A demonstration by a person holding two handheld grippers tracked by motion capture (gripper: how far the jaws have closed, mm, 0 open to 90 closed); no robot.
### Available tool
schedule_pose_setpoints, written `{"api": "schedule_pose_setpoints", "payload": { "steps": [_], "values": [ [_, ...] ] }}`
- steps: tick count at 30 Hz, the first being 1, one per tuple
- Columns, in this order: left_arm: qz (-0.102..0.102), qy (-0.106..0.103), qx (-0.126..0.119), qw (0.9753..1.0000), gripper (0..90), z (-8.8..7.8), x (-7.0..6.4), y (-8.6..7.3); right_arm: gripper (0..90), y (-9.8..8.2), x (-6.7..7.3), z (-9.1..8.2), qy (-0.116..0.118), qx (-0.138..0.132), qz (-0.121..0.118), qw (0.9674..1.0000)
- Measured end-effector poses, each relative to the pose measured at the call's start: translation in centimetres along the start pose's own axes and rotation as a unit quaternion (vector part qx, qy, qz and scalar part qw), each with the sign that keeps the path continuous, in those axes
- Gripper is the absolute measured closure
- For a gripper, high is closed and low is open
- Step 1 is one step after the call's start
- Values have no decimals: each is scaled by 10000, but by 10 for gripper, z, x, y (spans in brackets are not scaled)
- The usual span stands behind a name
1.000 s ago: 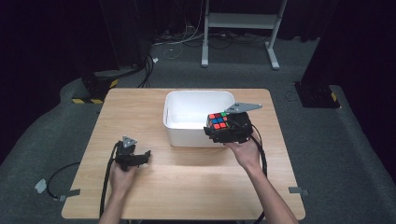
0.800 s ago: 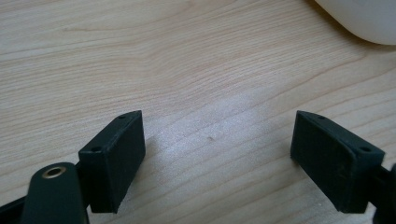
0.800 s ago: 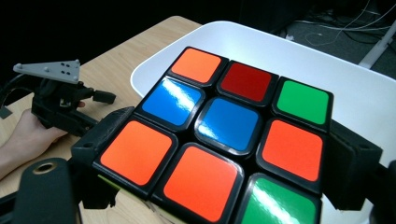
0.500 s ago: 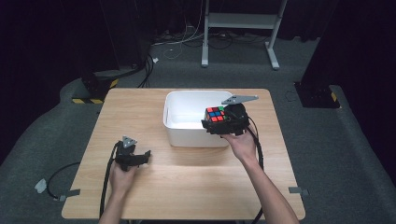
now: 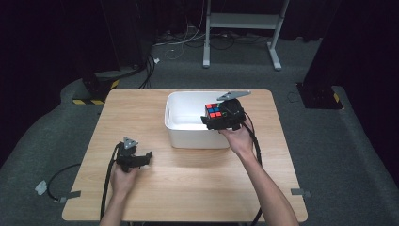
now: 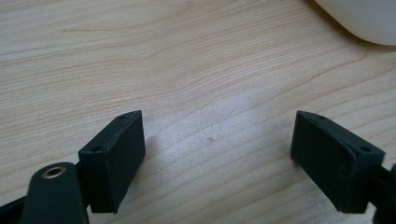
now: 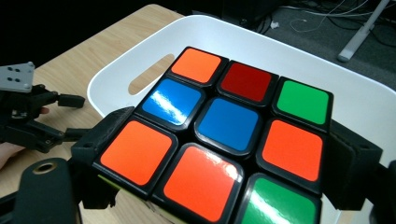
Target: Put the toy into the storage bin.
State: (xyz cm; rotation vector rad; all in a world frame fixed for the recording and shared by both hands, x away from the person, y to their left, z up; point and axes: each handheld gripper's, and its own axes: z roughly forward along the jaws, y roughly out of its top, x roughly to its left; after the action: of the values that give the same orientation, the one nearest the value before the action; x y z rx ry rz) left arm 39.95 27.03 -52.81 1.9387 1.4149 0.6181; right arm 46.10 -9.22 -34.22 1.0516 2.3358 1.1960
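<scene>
A Rubik's cube [image 5: 213,112] [image 7: 219,130] with orange, blue, red and green squares on top is clamped between the jaws of my right gripper [image 5: 221,118] [image 7: 224,154]. It hangs over the right part of a white tub [image 5: 188,134] [image 7: 299,56] at mid-table. My left gripper [image 5: 141,158] [image 6: 219,158] rests low over bare wood at the front left of the table [image 5: 188,188], jaws wide apart with nothing between them. A corner of the tub [image 6: 364,21] shows at the upper right of the left gripper view.
The tub has a slot handle [image 7: 150,73] in its left wall. Cables [image 5: 56,176] trail off the table's left and right sides. A grey metal stand [image 5: 244,28] and dark floor lie beyond the far edge.
My right gripper has carried the cube up and left from the tub's front right rim to above its inside. The left gripper has stayed put.
</scene>
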Motion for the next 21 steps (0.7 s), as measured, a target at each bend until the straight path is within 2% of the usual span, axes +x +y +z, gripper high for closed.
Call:
{"api": "schedule_pose_setpoints", "payload": {
  "steps": [8, 14, 21],
  "values": [
    [1, -1, -1, 10000, 179, 0, 0, 0, 163, 7, -7, 7, -26, -56, 85, 9999],
    [-6, -3, -5, 10000, 179, 0, 0, 0, 163, 13, -8, 14, -146, 59, 33, 9999],
    [-7, -3, -7, 10000, 179, 0, 0, 0, 163, 20, -14, 21, -188, 75, 106, 9997]
  ]
}}
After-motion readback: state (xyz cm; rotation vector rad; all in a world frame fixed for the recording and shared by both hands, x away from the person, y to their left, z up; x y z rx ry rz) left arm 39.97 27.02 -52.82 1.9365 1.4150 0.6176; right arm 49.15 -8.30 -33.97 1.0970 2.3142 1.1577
